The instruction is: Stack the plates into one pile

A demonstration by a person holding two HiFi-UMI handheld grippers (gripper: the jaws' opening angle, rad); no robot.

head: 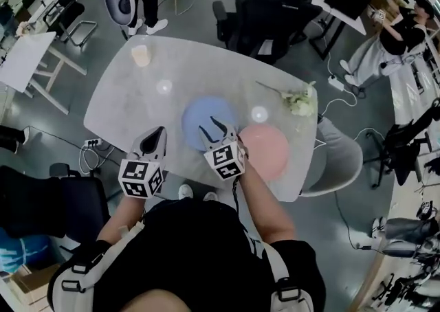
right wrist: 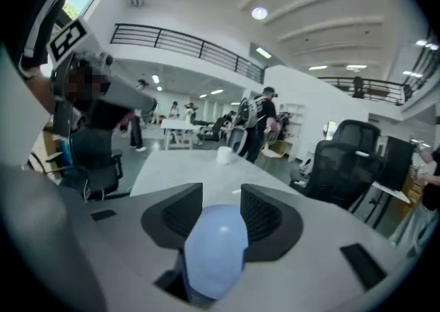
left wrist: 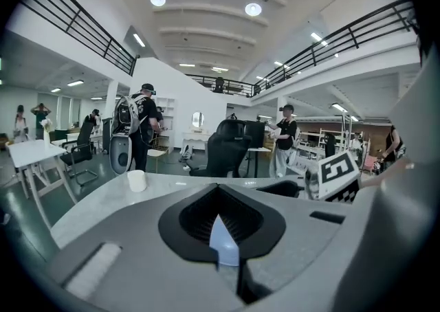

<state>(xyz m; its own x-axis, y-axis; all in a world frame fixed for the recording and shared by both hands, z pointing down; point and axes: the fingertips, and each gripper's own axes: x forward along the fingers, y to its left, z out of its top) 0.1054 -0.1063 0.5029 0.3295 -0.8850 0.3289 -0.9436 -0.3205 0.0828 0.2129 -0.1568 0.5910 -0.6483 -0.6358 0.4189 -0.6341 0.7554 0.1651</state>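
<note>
Grey worktop (head: 124, 111) carries both plates. We hold the left gripper (head: 158, 133) over its near edge, jaws pressed together on nothing, with the blue plate (head: 196, 108) lying apart from it at its two o'clock. Our right gripper (head: 207, 124) hovers over that plate's near side with its jaws spread wide. The blue plate shows between them, but the pads do not press on it. At the right gripper's four o'clock, the pink plate (head: 271, 156) sits just beside the blue one.
</note>
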